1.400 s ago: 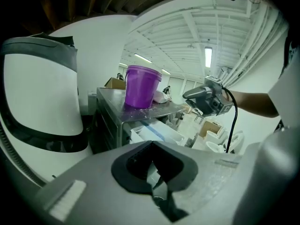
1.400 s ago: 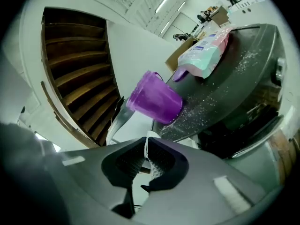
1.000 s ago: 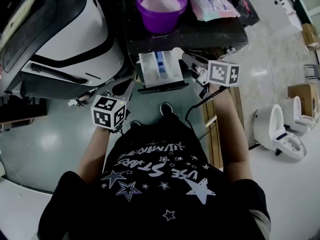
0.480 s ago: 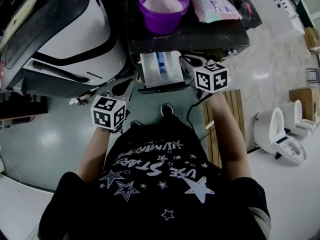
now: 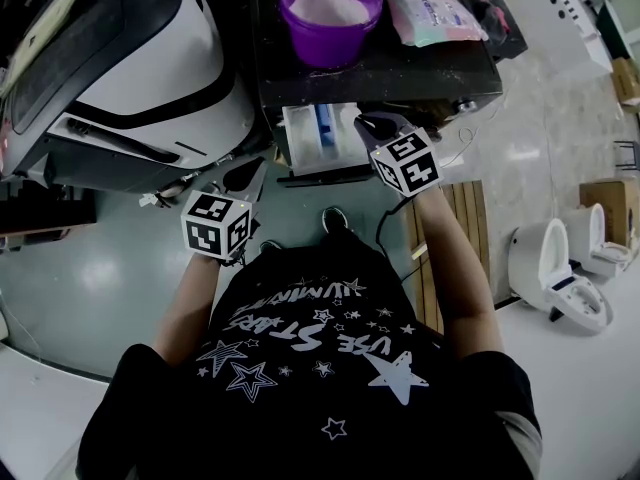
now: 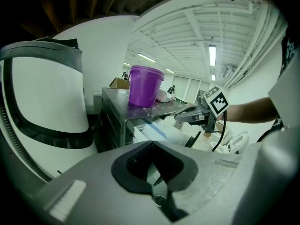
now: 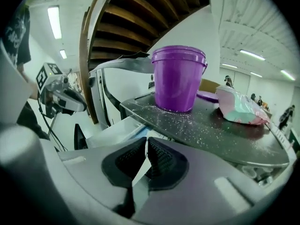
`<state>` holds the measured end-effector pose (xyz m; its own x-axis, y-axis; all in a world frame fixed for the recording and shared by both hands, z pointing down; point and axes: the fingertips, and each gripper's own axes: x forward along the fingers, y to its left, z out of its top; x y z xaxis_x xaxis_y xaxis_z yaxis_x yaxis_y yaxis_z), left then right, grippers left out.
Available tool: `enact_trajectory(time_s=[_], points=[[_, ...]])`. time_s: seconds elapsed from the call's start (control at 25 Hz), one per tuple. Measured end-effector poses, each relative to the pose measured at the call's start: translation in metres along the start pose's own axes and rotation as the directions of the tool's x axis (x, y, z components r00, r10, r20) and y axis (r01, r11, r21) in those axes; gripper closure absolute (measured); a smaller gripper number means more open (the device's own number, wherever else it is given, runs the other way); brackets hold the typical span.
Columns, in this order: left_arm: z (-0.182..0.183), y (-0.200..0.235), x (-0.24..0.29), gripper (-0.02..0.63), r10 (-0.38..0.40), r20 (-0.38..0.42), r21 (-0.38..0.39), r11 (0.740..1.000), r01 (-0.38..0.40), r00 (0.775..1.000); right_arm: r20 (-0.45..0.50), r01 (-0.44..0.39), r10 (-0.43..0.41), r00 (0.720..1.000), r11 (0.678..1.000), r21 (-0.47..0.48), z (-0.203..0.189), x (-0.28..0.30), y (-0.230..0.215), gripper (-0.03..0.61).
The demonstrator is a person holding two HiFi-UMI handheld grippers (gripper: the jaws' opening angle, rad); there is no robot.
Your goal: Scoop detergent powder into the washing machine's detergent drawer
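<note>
R gripper [image 5: 368, 123], jaws together & empty, sits just beside the open drawer [image 5: 318, 138]. L gripper [image 5: 247, 175] (also closed, nothing in it) hangs left of it. Purple powder tub [image 5: 330, 13] on tabletop [image 5: 440, 63], behind drawer.

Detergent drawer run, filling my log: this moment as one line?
drawer open | bucket holds powder | left gripper shut, empty | right gripper shut, empty, by drawer
</note>
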<state>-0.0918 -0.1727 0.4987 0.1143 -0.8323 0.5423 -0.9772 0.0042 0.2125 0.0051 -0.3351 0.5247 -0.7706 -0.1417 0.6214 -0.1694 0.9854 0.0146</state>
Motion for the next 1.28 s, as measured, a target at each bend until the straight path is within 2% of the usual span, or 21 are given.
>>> enact_trajectory(time_s=[0.2,0.32,0.44,0.76,0.96,1.04,1.2,1.28], points=[[0.0,0.002,0.001,0.612,0.002,-0.001,-0.002,1.0,-0.002,1.0,-0.003,0.025,-0.026,1.0,0.99,-0.136,0.003,0.003,0.005,0.541],[0.0,0.001,0.002,0.612,-0.002,-0.001,-0.001,1.0,0.002,1.0,-0.025,0.048,-0.056,0.998,0.967,-0.25,0.003,0.005,0.007,0.541],[0.0,-0.001,0.001,0.612,-0.005,-0.001,0.002,1.0,0.005,1.0,-0.042,0.067,-0.088,0.995,0.931,-0.358,-0.001,0.007,0.009,0.541],[-0.002,-0.001,0.001,0.612,-0.009,-0.011,0.013,1.0,0.01,1.0,-0.017,0.106,-0.139,0.99,0.82,-0.562,0.004,0.009,0.016,0.541],[-0.001,-0.001,0.001,0.612,-0.012,-0.019,0.021,1.0,0.013,1.0,-0.028,0.101,-0.168,0.985,0.71,-0.697,0.0,0.009,0.018,0.541],[-0.001,-0.002,0.002,0.612,-0.016,-0.021,0.024,1.0,0.016,1.0,-0.038,0.09,-0.172,0.984,0.678,-0.73,-0.004,0.01,0.019,0.541],[-0.001,-0.001,0.006,0.612,-0.025,-0.034,0.034,0.999,0.026,0.999,-0.044,0.088,-0.184,0.982,0.652,-0.753,-0.009,0.011,0.019,0.541],[0.0,0.0,0.009,0.612,-0.034,-0.042,0.037,0.999,0.035,0.999,-0.046,0.09,-0.186,0.982,0.66,-0.746,-0.009,0.01,0.02,0.541]])
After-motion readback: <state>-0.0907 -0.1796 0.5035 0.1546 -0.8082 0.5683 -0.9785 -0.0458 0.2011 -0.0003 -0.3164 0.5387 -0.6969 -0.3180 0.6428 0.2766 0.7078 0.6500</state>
